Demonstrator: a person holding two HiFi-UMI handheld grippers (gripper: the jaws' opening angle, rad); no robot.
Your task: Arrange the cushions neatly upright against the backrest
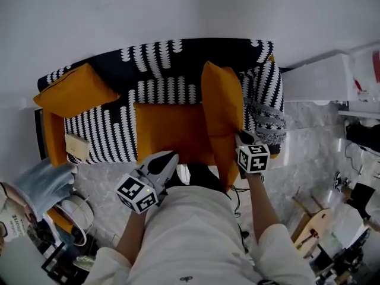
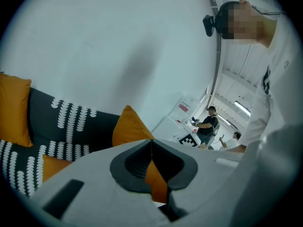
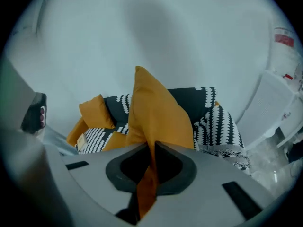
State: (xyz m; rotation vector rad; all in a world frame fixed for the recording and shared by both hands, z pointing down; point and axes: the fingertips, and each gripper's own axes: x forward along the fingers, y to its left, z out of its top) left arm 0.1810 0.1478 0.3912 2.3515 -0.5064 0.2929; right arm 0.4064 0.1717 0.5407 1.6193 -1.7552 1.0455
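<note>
While the head view takes in the whole black sofa with white leaf print and orange seat, only the right gripper view shows the grip: the large orange fabric cushion stands on edge over the seat's right half, its near edge pinched in the closed jaws of the right gripper. A second orange cushion leans at the sofa's left end. The left gripper hangs left of the held cushion, jaws together on nothing
</note>
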